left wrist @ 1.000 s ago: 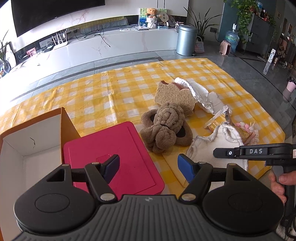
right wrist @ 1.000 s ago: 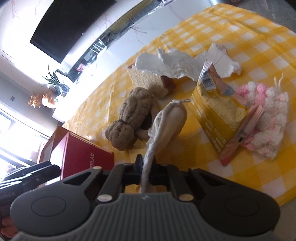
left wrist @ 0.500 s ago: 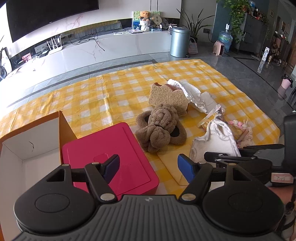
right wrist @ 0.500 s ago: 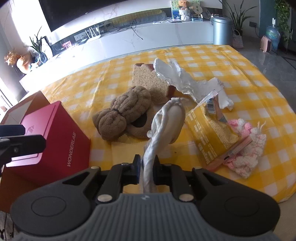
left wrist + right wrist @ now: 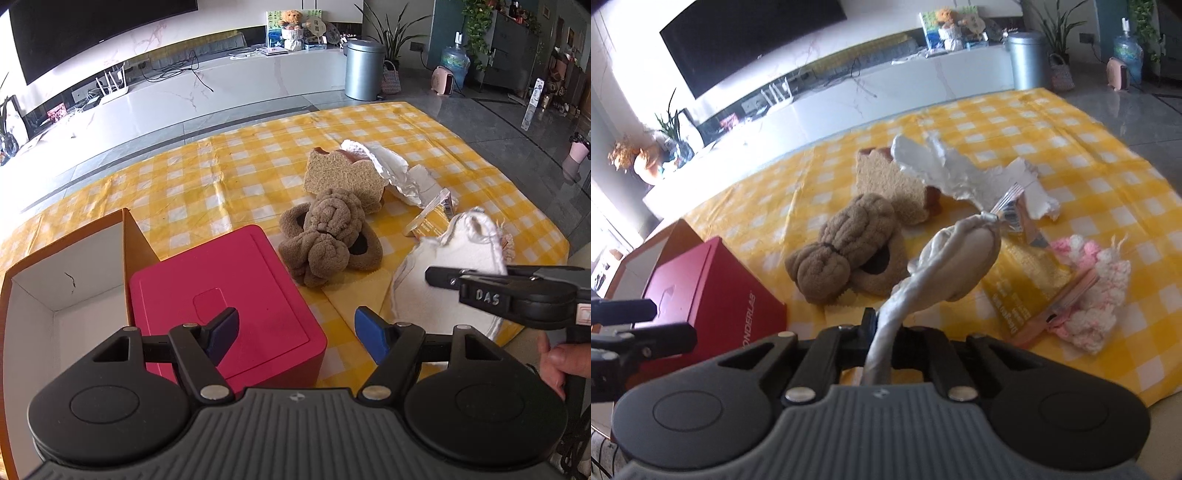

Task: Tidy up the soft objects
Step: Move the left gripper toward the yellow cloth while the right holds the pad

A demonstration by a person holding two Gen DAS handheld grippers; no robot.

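My right gripper (image 5: 877, 332) is shut on a white soft cloth pouch (image 5: 960, 258) and holds it lifted over the front of the yellow checked cloth (image 5: 1071, 147); the pouch also shows in the left wrist view (image 5: 450, 266). My left gripper (image 5: 295, 328) is open and empty above the red box (image 5: 221, 295). A brown fuzzy slipper pair (image 5: 325, 236) lies mid-cloth, with a bread-shaped cushion (image 5: 343, 177) behind it. A pink knitted piece (image 5: 1093, 280) lies at the right.
An open orange cardboard box (image 5: 55, 295) stands left of the red box. A yellow snack packet (image 5: 1027, 280) and crumpled white foil (image 5: 960, 173) lie right of the slippers. A metal bin (image 5: 364, 70) and low white cabinet stand beyond.
My right gripper has lifted the white pouch and swung it left, nearer the red box. The left gripper has stayed open over the red box.
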